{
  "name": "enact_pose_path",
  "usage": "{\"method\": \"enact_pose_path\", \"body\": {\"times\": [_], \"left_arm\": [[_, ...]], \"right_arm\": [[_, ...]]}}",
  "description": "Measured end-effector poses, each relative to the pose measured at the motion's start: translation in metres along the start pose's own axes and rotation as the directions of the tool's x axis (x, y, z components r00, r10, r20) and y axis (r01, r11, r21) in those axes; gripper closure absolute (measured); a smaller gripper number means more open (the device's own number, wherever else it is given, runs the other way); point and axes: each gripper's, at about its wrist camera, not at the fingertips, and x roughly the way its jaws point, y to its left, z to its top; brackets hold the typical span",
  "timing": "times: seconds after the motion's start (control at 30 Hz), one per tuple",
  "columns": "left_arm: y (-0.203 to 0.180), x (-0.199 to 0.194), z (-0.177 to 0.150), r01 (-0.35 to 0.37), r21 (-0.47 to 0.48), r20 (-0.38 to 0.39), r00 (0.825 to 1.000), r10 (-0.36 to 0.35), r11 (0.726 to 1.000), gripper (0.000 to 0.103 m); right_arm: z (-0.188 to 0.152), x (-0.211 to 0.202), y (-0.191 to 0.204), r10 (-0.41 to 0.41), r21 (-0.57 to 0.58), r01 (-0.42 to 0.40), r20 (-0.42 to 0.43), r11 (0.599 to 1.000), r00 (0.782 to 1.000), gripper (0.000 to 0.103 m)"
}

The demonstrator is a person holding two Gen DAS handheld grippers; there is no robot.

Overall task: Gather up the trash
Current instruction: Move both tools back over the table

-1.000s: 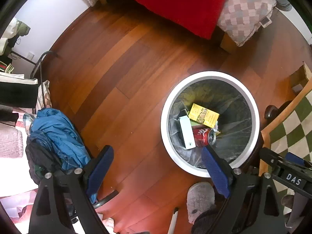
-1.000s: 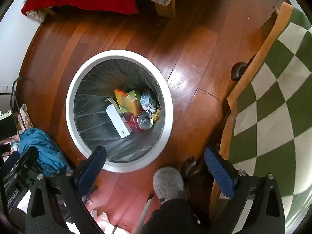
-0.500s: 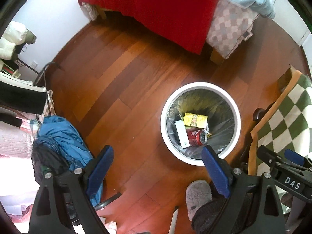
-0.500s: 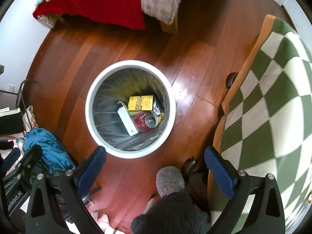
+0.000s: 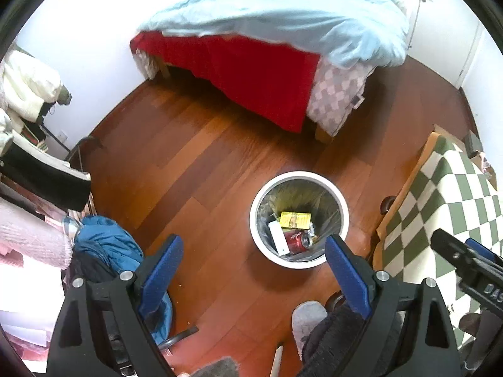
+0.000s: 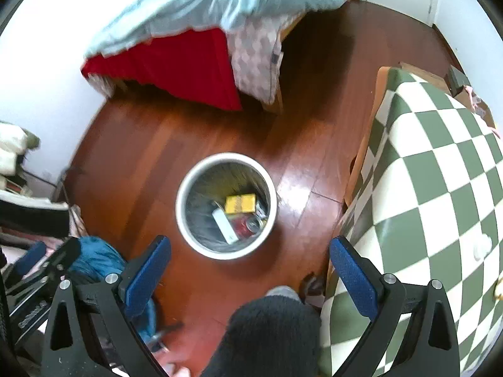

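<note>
Both grippers empty, held high over the trash bin.

Left wrist view: my left gripper [image 5: 253,264] has jaws spread wide, holding nothing. White trash bin [image 5: 262,235] stands on the wood floor [image 5: 176,163] at about 4 o'clock from frame centre; inside lie a yellow box [image 5: 295,220], a white box [image 5: 278,238] and a red can [image 5: 297,240]. Bed [image 5: 251,72] at 12, checkered tablecloth [image 5: 440,207] at 3, blue jacket [image 5: 107,245] at 8.
Right wrist view, slightly blurred: my right gripper [image 6: 248,267] also has its jaws wide apart with nothing between them. Bin [image 6: 191,235] near centre, toward 6, same trash inside. Tablecloth [image 6: 440,188] at 3, bed [image 6: 195,40] at 11.
</note>
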Motion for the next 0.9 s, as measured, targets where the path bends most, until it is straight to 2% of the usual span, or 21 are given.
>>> {"method": "enact_pose_path", "body": {"times": [0.17,0.3,0.4,0.5,0.63,0.7,0.8,0.83,0.9], "left_arm": [[-0.014,-0.032,-0.007,0.038,0.024,0.065,0.997,-0.040,0.999,0.011],[-0.042,-0.049,-0.017,0.063,0.061,0.113,0.991,-0.069,0.996,0.011],[-0.081,-0.051,-0.024,0.102,0.128,0.106,0.988,-0.115,0.987,0.000],[-0.131,-0.044,-0.035,0.137,0.206,0.071,0.985,-0.154,0.969,0.000],[-0.219,-0.031,-0.056,0.169,0.334,0.007,0.983,-0.181,0.927,0.000],[-0.269,-0.024,-0.070,0.191,0.396,-0.026,0.980,-0.197,0.898,0.000],[-0.328,-0.015,-0.087,0.210,0.468,-0.069,0.977,-0.201,0.859,0.000],[-0.351,-0.009,-0.094,0.205,0.499,-0.081,0.978,-0.191,0.842,0.000],[-0.379,0.000,-0.104,0.192,0.550,-0.095,0.981,-0.167,0.813,0.000]], "right_arm": [[-0.020,-0.056,-0.024,0.054,0.076,-0.061,0.095,0.995,0.994,0.001],[-0.046,-0.093,-0.059,0.077,0.165,-0.104,0.163,0.981,0.984,0.001],[-0.070,-0.117,-0.096,0.070,0.228,-0.116,0.201,0.967,0.977,0.001],[-0.095,-0.136,-0.146,0.029,0.302,-0.096,0.219,0.948,0.975,0.001],[-0.130,-0.152,-0.227,-0.052,0.433,-0.045,0.209,0.900,0.976,0.004],[-0.148,-0.159,-0.279,-0.116,0.502,0.005,0.191,0.865,0.975,0.018],[-0.164,-0.161,-0.339,-0.190,0.574,0.066,0.158,0.816,0.969,0.020],[-0.171,-0.160,-0.368,-0.222,0.608,0.096,0.134,0.788,0.966,0.020],[-0.175,-0.151,-0.402,-0.249,0.641,0.130,0.099,0.756,0.963,0.021]]}}
